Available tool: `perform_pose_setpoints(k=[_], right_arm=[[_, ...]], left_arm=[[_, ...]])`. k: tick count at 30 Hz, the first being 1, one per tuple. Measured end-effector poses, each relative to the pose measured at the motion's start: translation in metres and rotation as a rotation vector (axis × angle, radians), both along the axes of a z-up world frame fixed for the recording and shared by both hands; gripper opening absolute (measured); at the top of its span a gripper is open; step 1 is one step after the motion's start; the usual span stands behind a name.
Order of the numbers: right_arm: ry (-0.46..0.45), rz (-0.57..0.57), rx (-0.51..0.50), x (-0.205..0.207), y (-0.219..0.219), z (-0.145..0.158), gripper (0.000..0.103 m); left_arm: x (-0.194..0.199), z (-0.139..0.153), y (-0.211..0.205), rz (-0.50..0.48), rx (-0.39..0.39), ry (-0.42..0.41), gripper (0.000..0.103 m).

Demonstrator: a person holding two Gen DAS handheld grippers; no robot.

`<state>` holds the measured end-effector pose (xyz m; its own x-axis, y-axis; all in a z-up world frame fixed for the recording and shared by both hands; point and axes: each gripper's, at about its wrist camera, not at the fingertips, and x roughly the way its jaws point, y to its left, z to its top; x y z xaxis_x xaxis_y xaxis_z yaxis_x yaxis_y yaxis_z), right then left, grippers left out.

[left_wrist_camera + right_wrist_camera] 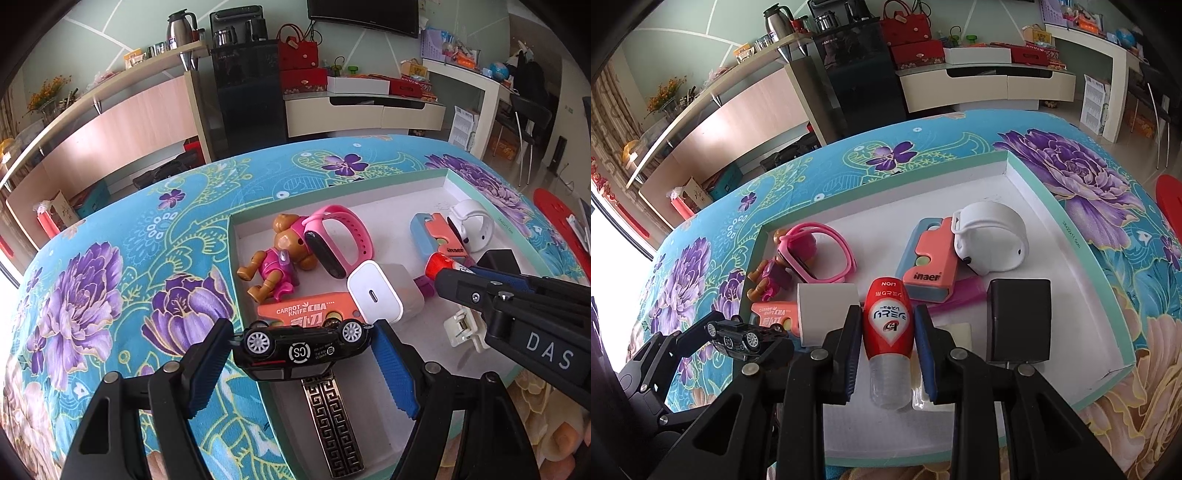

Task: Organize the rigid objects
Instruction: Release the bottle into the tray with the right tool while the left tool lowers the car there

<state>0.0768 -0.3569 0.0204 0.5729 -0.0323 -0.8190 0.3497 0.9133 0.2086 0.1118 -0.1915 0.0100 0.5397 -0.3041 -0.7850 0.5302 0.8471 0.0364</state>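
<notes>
My left gripper is shut on a black toy car, held upside down, wheels up, over the near left edge of the white box tray; the car also shows in the right wrist view. My right gripper is shut on a red Lion bottle with a clear cap, above the tray floor; its red end shows in the left wrist view. Both pairs of blue pads press their objects' sides.
In the tray: a toy bear, pink watch, white charger, orange carrot knife, white strap, salmon-and-blue case, black adapter, patterned bar. A floral blue cloth covers the table.
</notes>
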Motion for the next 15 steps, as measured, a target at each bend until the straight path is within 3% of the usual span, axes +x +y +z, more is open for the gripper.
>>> perform_pose_setpoints(k=[15], right_arm=[[0.007,-0.001,0.010,0.0004,-0.0025,-0.0016,0.030]], left_arm=[[0.0001,-0.0017,-0.0037,-0.005,0.018,0.001,0.079]])
